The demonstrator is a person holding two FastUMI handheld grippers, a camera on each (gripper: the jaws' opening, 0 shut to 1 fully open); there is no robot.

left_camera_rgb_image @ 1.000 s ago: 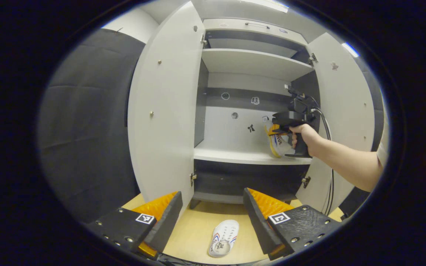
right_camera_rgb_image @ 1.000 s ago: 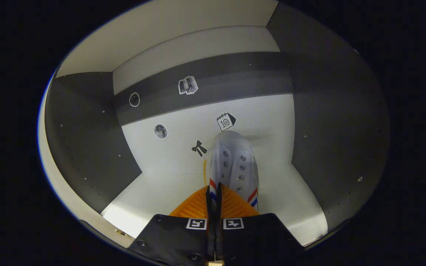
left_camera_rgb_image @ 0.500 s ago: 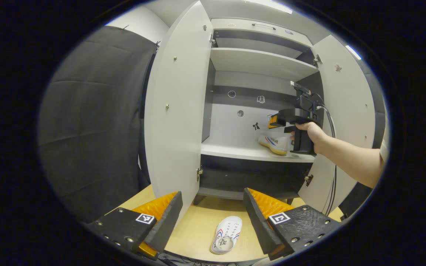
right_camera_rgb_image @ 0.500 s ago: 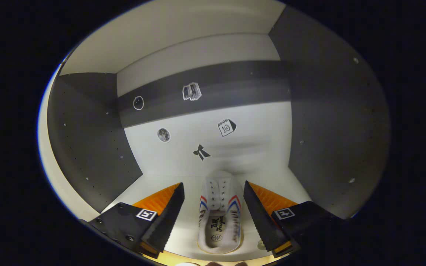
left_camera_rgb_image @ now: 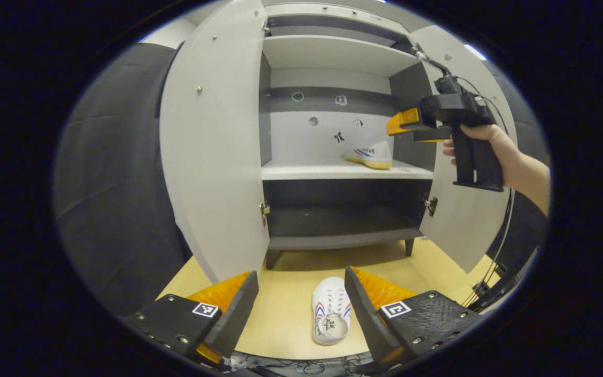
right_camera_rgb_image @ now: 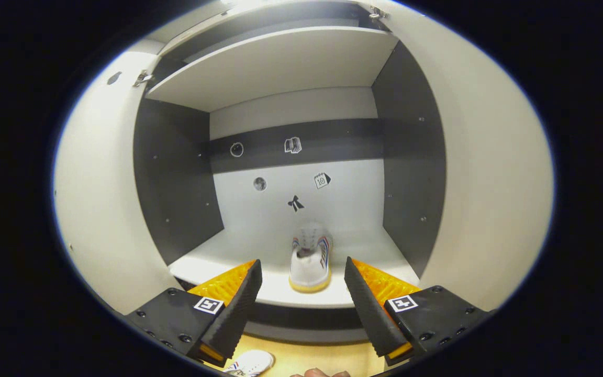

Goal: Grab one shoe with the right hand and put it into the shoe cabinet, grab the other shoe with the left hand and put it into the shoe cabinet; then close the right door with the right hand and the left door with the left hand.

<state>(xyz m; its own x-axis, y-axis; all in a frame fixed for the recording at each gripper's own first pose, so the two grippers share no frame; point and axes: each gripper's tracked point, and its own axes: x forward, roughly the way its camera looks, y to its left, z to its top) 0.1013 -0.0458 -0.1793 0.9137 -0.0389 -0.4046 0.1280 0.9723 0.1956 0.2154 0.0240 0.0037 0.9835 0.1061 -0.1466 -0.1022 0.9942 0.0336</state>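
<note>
Shoe (right_camera_rgb_image: 309, 262) one is done: right claw (right_camera_rgb_image: 301, 298) let go of it half a second back and has since pulled out of the shoe cabinet (left_camera_rgb_image: 333, 173), fingers spread wide with nothing between them, shoe sitting alone on the cabinet's middle shelf (right_camera_rgb_image: 259, 290), heel toward the front edge, toe toward the back panel. In the left gripper view the right claw (left_camera_rgb_image: 403, 121) hangs in front of the cabinet's right side, above shelf level, hand (left_camera_rgb_image: 490, 144) on its grip, clear of the placed shoe (left_camera_rgb_image: 369, 154). Left claw (left_camera_rgb_image: 301, 314) also spread and empty, now lower and closer over the second shoe (left_camera_rgb_image: 331, 317), which lies on the floor (left_camera_rgb_image: 280, 314) in front of the cabinet, between the left claw's fingers in that view but not touched. Both doors, left door (left_camera_rgb_image: 212, 146) and right door (left_camera_rgb_image: 458, 220), stand open. Judgement: right-hand placement complete; next is the left grab of the floor shoe, doors after.
</note>
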